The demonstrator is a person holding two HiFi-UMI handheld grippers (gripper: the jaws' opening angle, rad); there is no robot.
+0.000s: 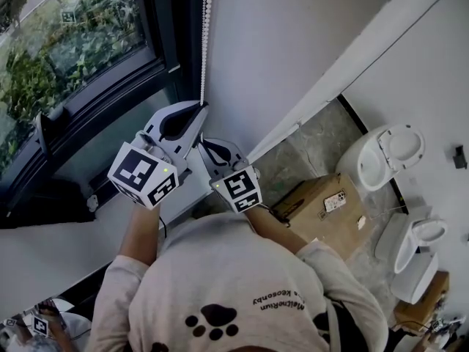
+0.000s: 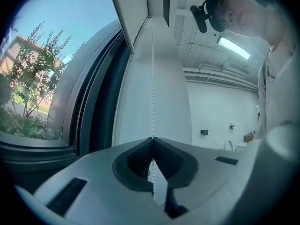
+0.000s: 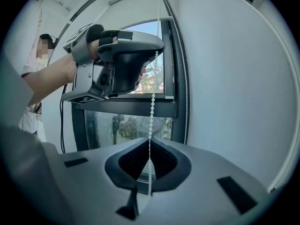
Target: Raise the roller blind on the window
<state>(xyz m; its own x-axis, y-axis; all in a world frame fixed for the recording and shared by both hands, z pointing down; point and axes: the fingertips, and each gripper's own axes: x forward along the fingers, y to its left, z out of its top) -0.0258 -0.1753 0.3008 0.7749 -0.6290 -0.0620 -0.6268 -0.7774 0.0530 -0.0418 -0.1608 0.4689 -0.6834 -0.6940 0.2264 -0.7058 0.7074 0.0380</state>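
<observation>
A white bead chain (image 1: 206, 42) hangs down the wall beside the dark window frame (image 1: 165, 28). In the head view my left gripper (image 1: 199, 108) is shut on this chain, and my right gripper (image 1: 201, 144) is shut on the same strand just below it. In the left gripper view the chain (image 2: 152, 88) runs straight down into the closed jaws of the left gripper (image 2: 152, 138). In the right gripper view the chain (image 3: 152, 102) drops from the left gripper (image 3: 155, 49) above into the right gripper (image 3: 150, 139). A second strand (image 3: 185, 78) hangs free nearer the wall. The blind itself is out of view.
The window (image 1: 66, 42) looks onto greenery at the left. A white wall (image 1: 293, 35) stands to the right of the chain. On the floor below are a cardboard box (image 1: 322, 207) and white toilet bowls (image 1: 388, 152). The person's torso fills the bottom of the head view.
</observation>
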